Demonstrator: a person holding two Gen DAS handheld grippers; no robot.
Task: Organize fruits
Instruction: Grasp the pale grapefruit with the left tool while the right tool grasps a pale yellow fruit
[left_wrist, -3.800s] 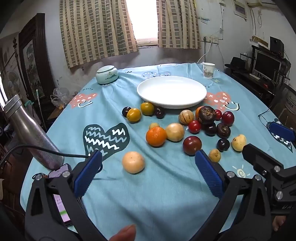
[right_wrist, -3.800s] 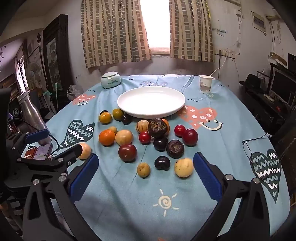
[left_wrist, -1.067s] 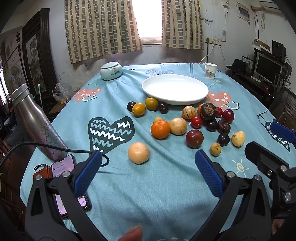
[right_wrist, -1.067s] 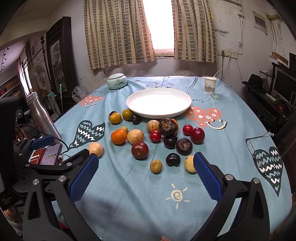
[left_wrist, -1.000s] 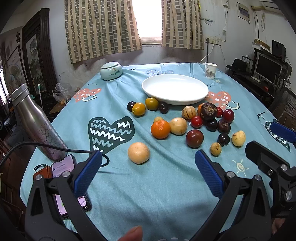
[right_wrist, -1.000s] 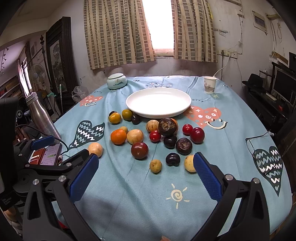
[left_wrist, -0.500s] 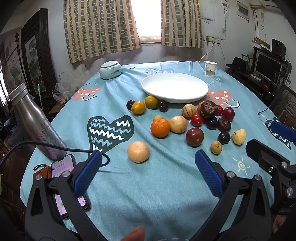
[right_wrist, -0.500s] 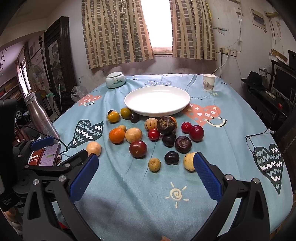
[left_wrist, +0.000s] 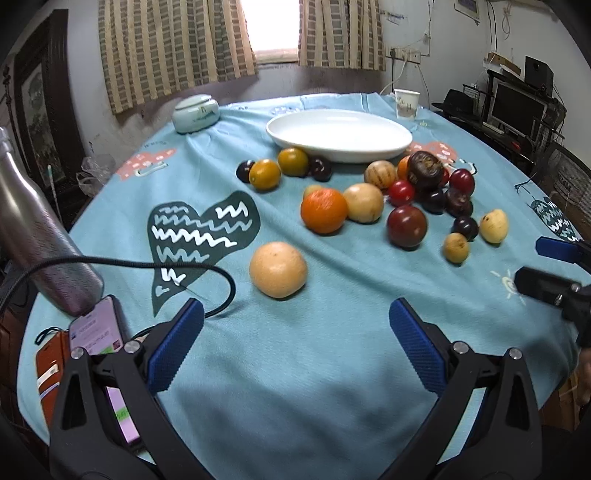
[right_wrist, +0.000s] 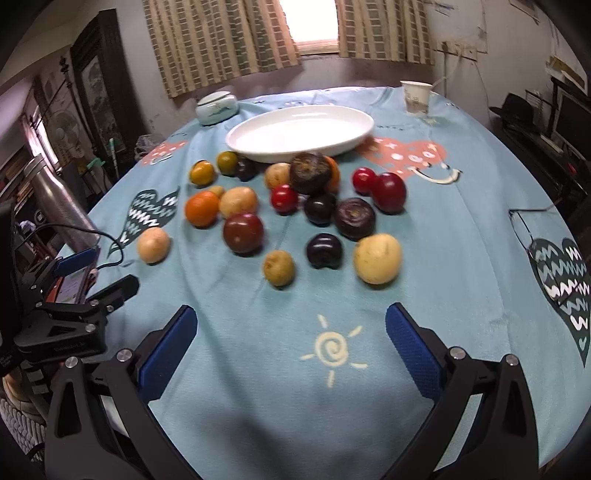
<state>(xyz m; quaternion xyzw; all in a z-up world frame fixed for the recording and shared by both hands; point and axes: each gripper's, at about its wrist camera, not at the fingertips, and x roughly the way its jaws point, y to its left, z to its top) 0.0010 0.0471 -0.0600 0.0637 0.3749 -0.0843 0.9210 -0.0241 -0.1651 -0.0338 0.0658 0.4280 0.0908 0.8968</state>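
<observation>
While scattered, round fruits (left_wrist: 324, 211) show tan, orange, dark red.

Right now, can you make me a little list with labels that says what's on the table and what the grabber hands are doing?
plate: white plate, nothing on it
fruit: all loose on the blue tablecloth, none on the plate
nearest left: tan round fruit, lying apart from the rest
orange one: orange touching a tan fruit
left gripper: open, holding nothing
right gripper: open, holding nothing
extras: metal bottle, phone, paper cup
</observation>
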